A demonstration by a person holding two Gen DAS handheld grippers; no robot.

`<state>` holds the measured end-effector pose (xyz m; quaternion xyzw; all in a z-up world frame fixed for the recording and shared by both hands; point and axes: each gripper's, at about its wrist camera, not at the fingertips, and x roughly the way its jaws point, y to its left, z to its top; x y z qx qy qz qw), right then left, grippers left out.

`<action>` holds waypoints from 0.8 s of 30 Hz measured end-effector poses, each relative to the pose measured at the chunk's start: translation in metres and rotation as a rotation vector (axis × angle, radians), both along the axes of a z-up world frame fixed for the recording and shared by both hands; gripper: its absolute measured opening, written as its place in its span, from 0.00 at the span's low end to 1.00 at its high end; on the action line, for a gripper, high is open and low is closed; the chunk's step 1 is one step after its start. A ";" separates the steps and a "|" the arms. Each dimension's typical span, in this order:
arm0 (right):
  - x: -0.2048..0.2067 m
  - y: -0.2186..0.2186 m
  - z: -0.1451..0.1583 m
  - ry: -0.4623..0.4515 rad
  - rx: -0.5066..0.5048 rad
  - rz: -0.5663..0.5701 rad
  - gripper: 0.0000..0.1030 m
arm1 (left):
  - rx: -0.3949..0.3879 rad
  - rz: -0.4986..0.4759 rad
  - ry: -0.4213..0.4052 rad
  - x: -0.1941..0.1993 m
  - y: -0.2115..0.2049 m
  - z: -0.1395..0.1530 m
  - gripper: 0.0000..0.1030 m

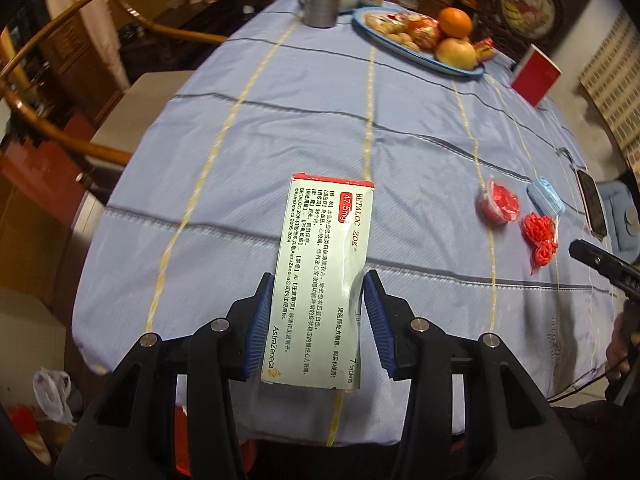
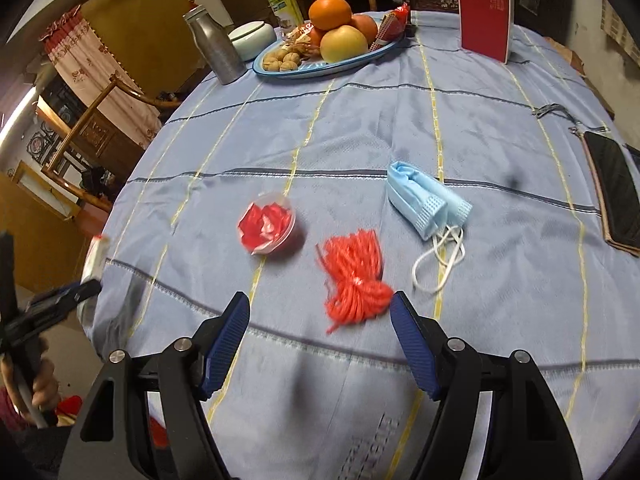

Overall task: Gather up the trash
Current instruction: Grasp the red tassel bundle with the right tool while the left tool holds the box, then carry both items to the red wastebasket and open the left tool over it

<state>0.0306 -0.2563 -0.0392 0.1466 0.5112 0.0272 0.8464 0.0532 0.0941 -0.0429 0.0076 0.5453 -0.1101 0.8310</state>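
Observation:
My left gripper is shut on a white and red medicine box, lifted above the blue tablecloth; its blue pads press both long sides. That same box shows blurred at the left edge of the right wrist view. On the cloth lie a clear plastic cup with red scraps, a bundle of red yarn and a crumpled blue face mask. My right gripper stands open just in front of the yarn, with nothing between its fingers. In the left wrist view lie the cup, yarn and mask.
A blue plate of fruit, nuts and snacks stands at the far side beside a metal bottle and a white bowl. A red booklet stands upright at the back right. A phone lies by the right edge. Wooden chairs flank the table's left.

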 end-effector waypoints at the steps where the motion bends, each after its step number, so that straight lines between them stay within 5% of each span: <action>1: 0.003 -0.001 -0.003 0.002 -0.003 0.003 0.70 | 0.001 0.012 -0.001 -0.003 0.002 0.001 0.44; 10: 0.022 -0.010 -0.034 0.032 0.000 0.032 0.67 | 0.019 0.122 -0.008 -0.027 0.024 0.012 0.44; 11: 0.022 -0.011 -0.040 0.043 0.002 0.040 0.62 | 0.019 0.130 -0.005 -0.028 0.024 0.012 0.44; 13: 0.023 -0.011 -0.046 0.061 0.023 0.055 0.28 | 0.024 0.147 0.002 -0.034 0.025 0.013 0.44; 24: -0.009 0.001 0.004 -0.063 0.064 0.149 0.28 | -0.001 0.132 0.004 -0.042 0.002 0.014 0.44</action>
